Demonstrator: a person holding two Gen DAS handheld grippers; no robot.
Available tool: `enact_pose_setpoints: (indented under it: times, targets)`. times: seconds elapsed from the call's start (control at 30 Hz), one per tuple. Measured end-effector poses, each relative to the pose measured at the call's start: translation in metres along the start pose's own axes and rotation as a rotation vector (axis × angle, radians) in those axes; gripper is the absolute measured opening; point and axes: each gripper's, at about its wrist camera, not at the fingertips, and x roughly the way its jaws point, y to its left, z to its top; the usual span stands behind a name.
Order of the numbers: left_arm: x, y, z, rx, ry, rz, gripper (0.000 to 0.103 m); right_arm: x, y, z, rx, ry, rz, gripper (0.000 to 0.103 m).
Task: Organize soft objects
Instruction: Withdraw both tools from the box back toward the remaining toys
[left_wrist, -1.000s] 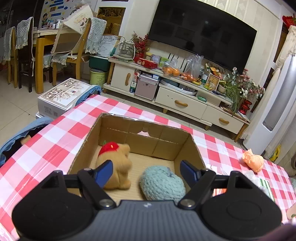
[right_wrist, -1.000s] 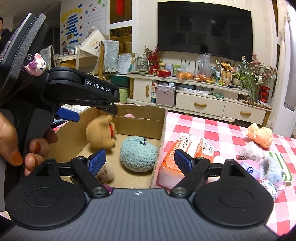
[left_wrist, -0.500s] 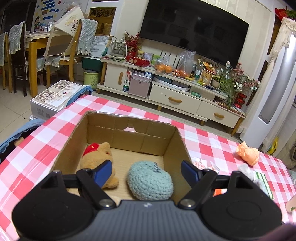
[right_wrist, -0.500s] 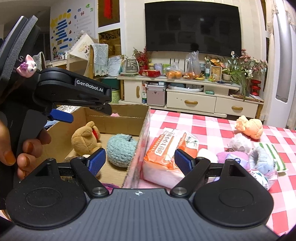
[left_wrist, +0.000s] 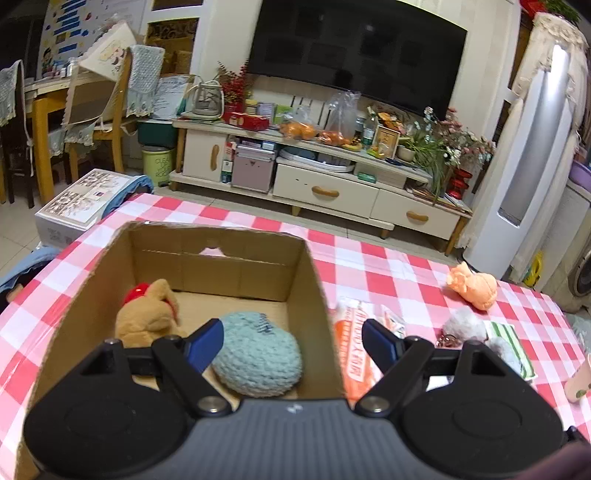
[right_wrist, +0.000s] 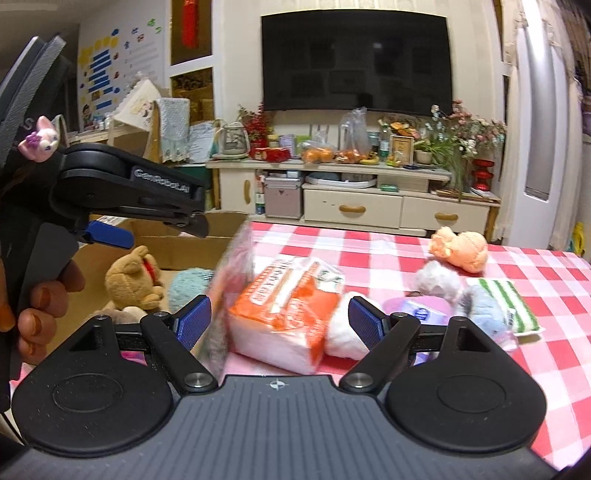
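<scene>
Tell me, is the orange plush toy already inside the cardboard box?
No, the orange plush toy lies on the checked tablecloth, well right of the cardboard box.

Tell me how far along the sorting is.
Done: the brown bear and teal knit ball lie in the cardboard box. In hand: nothing; both tongs, left and right, are open. Left on the table: tissue pack, orange plush, grey plush, striped cloth.

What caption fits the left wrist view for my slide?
Open left tongs above a cardboard box holding a teddy bear and a knitted ball.
</scene>
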Motion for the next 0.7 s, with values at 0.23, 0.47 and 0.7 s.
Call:
enact_pose_setpoints:
  times: [0.23, 0.47, 0.7]
  targets:
    - [0.002, -0.024, -0.006, 0.039, 0.0, -0.022, 0.082, -0.004, -0.024, -0.003, 0.049, -0.015, -0.058, 0.102]
    - [0.003, -0.05, -0.013, 0.088, -0.001, -0.053, 0.082, -0.008, -0.047, -0.008, 0.088, -0.029, -0.116, 0.102]
    - [0.006, -0.08, -0.026, 0.16, 0.017, -0.083, 0.082, -0.014, -0.082, -0.015, 0.154, -0.043, -0.199, 0.102]
